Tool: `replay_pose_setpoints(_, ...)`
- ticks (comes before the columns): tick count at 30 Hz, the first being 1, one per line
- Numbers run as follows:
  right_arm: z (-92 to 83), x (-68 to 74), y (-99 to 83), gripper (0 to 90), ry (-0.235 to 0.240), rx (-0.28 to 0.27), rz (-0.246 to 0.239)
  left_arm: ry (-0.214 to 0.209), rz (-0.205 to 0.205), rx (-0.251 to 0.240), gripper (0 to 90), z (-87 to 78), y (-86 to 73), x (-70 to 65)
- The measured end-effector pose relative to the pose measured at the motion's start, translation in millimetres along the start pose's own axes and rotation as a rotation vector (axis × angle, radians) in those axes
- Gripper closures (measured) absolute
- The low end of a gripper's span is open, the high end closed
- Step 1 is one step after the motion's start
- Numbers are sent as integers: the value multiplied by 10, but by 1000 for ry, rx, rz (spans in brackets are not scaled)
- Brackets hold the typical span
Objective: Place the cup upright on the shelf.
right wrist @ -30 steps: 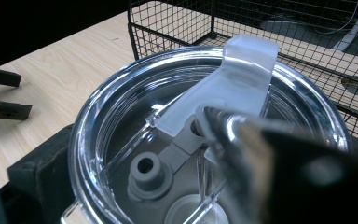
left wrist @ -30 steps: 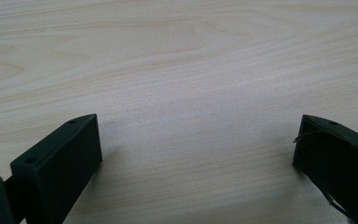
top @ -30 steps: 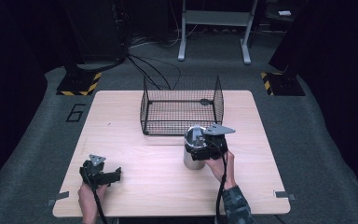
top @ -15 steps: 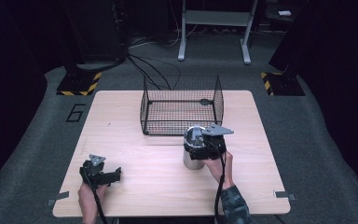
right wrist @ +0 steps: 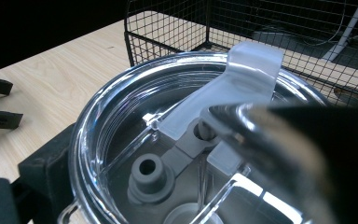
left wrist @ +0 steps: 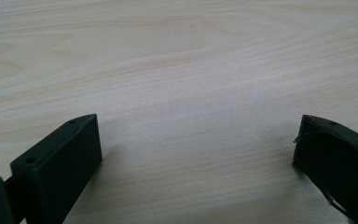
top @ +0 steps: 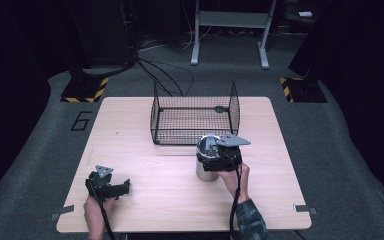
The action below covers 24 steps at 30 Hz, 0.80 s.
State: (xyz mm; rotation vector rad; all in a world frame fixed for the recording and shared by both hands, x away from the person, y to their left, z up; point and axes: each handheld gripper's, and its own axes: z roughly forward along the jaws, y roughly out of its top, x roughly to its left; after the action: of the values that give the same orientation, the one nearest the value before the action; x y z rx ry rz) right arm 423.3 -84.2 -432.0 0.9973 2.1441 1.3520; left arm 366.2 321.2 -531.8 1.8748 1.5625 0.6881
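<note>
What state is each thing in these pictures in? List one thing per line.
Steel tumbler: upright on the table, clear lid on.
Right gripper: shut on the tumbler.
Left gripper: open, empty, over bare wood.
Wire basket: upright, open-topped.

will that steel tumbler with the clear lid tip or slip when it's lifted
Likely stiff: the tumbler looks like metal. Its smooth wall may slip between the right gripper jaws. It stands taller than wide, so a sideways push could tip it. The clear lid seems the more fragile part.
</note>
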Motion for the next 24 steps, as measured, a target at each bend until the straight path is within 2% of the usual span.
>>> replay_pose_setpoints(11, -3, -20, 32, 32, 13, 5, 7, 2, 2, -2, 7, 0, 0, -1)
replay_pose_setpoints(24, -97, -76, 156, 32, -4, -5, 1, 0, 0, -1, 7, 0, 0, 0)
